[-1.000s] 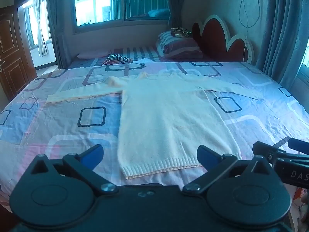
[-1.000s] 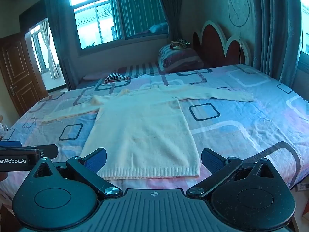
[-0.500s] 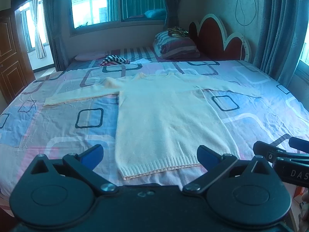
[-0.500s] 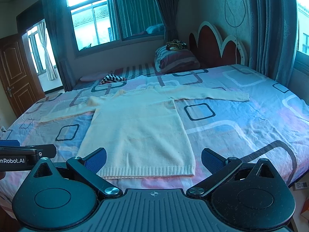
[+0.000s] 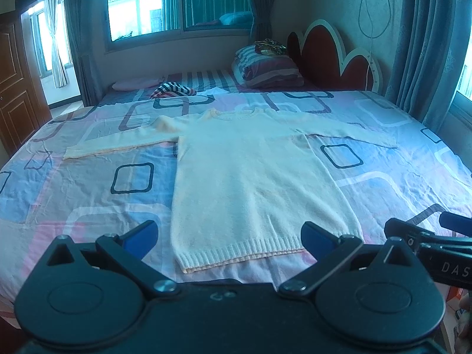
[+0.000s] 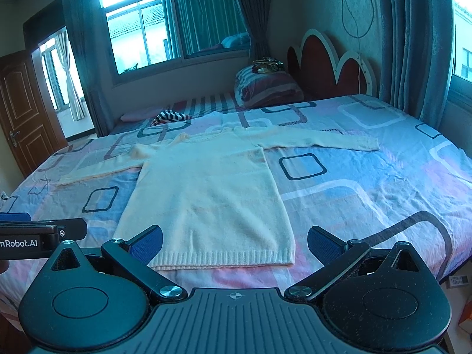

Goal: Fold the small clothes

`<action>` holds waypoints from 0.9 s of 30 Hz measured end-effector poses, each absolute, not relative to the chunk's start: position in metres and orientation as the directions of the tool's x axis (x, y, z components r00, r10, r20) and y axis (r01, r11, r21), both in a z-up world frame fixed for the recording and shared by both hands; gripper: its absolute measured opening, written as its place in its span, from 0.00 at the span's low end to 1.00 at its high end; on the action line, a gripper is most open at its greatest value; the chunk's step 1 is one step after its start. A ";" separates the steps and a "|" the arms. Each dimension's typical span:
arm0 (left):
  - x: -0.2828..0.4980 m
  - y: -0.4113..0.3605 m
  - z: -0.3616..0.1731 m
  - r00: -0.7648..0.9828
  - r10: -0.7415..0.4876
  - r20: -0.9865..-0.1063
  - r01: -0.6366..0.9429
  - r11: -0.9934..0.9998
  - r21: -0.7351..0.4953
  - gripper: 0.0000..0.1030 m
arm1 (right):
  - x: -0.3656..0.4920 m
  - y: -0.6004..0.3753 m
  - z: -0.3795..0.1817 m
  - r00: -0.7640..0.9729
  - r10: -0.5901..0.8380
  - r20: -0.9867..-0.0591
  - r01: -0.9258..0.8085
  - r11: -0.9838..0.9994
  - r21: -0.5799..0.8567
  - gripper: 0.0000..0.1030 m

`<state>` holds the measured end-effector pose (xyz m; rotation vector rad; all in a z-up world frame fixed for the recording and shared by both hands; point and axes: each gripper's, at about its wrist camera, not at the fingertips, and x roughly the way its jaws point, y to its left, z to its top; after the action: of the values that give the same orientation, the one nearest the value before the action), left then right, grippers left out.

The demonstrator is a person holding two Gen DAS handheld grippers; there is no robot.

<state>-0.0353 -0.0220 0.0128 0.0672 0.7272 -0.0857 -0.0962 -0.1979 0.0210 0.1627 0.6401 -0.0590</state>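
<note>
Closing in from the foot of the bed (image 5: pixel 88 194), left gripper (image 5: pixel 228 234) and right gripper (image 6: pixel 234 240) both spread wide and empty, they've edged nearer the cream sweater (image 5: pixel 253 183) lying flat, sleeves out — folding not yet begun!

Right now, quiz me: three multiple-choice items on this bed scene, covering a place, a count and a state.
1. Where does the sweater's ribbed hem lie?
A) at the bed's near edge B) by the headboard C) on the floor
2. How many sleeves are spread out sideways?
A) none B) one C) two
3. How does the left tool stand?
A) shut on the hem B) open, holding nothing C) shut on a sleeve

Answers: 1 A, the hem is nearest both cameras. 2 C, one sleeve extends each way. 3 B, its fingers sit wide apart with nothing between them.
</note>
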 end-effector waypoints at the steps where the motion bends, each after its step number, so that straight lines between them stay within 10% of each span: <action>1: -0.035 -0.022 0.013 0.743 -0.056 -0.667 0.102 0.994 0.030 0.99 | -0.096 -0.198 0.020 0.800 -0.004 -0.600 0.106 0.985 0.134 1.00; 27: -0.030 -0.026 0.009 0.738 -0.056 -0.672 0.103 0.994 0.030 0.99 | -0.092 -0.202 0.014 0.792 -0.007 -0.610 0.112 0.985 0.134 1.00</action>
<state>-0.0305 -0.0256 0.0093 0.0668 0.7355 -0.0870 -0.0917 -0.2024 0.0138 0.1672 0.6542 -0.0646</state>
